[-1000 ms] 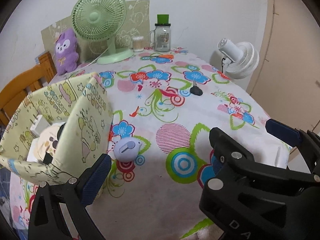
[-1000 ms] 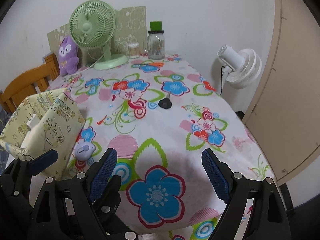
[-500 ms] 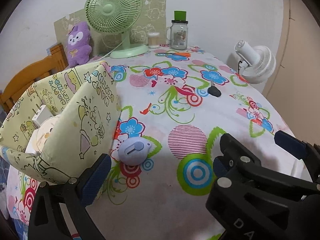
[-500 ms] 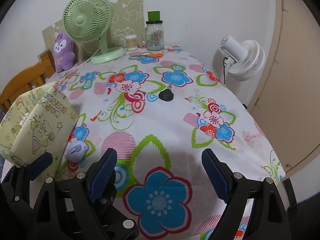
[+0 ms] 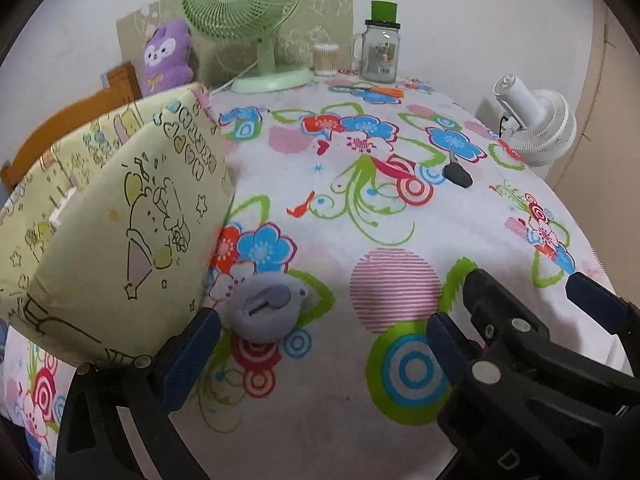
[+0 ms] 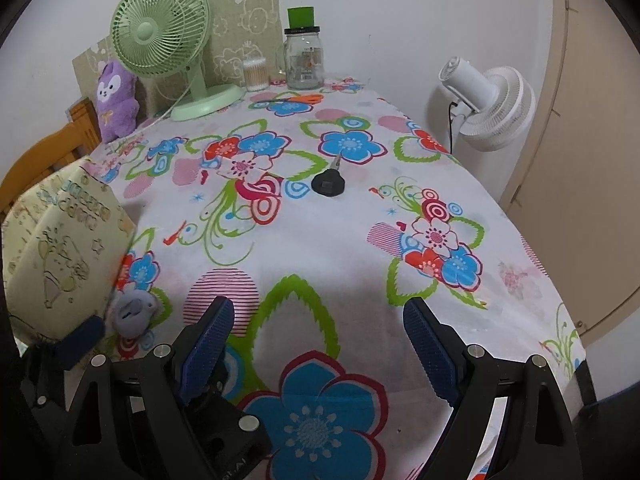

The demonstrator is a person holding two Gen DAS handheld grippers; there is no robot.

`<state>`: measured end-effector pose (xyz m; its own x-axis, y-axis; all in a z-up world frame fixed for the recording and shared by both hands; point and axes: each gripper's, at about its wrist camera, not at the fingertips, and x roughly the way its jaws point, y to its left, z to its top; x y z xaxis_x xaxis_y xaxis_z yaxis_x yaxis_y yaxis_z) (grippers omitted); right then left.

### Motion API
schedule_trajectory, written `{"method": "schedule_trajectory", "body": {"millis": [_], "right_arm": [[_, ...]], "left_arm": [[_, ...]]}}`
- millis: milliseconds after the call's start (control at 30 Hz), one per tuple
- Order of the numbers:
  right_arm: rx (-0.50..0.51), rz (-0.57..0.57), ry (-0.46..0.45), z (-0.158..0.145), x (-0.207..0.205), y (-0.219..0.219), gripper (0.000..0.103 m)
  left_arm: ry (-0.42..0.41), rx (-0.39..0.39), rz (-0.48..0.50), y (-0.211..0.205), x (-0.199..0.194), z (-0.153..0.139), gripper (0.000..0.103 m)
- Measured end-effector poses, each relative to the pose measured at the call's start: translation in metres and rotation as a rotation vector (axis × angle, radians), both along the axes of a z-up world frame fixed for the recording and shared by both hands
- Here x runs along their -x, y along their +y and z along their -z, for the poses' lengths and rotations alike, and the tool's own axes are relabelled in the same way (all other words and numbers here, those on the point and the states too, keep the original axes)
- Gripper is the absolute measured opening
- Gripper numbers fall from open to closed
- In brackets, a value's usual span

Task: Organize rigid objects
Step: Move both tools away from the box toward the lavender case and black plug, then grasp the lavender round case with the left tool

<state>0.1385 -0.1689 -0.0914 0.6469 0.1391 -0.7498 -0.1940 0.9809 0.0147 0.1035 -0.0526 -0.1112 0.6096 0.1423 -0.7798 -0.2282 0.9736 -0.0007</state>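
My left tongs (image 5: 320, 344) gape empty, their left pad just beside the small lilac gadget (image 5: 267, 309) on the table (image 5: 400, 216). That gadget sits against the yellow fabric box (image 5: 132, 232). My right tongs (image 6: 318, 344) also stand open. A black knob (image 6: 328, 185) lies well beyond the gadget.

A white wall (image 6: 400, 20) is rising behind a table (image 6: 320, 240) wearing a flowered cloth. A beige door (image 6: 592, 140) is standing at the right, and a wooden chair (image 6: 44, 152) is showing at the left. A white fan (image 6: 492, 108) is sitting beside the table's right edge.
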Motion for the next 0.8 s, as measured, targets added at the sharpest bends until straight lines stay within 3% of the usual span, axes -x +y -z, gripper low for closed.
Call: {"method": "schedule_trajectory", "body": {"millis": [100,400,500,567,800], "right_arm": [[-0.003,0.006,0.006,0.002,-0.004,-0.001,0.089],[-0.001,0.018,0.009,0.006,-0.010,-0.005,0.089],[0.003,0.022,0.000,0.005,-0.012,-0.006,0.089],[-0.010,0.022,-0.004,0.005,-0.013,-0.008,0.089],[-0.028,0.040,-0.004,0.005,-0.017,-0.014,0.089]], "left_arm": [[0.017,0.032,0.011,0.001,-0.005,0.005,0.102],[-0.014,0.023,0.008,0.002,-0.010,0.007,0.078],[-0.025,0.026,0.023,0.000,-0.012,0.005,0.063],[-0.029,0.028,0.050,-0.003,-0.014,0.004,0.048],[-0.028,0.026,0.070,-0.007,-0.020,0.004,0.047]]}}
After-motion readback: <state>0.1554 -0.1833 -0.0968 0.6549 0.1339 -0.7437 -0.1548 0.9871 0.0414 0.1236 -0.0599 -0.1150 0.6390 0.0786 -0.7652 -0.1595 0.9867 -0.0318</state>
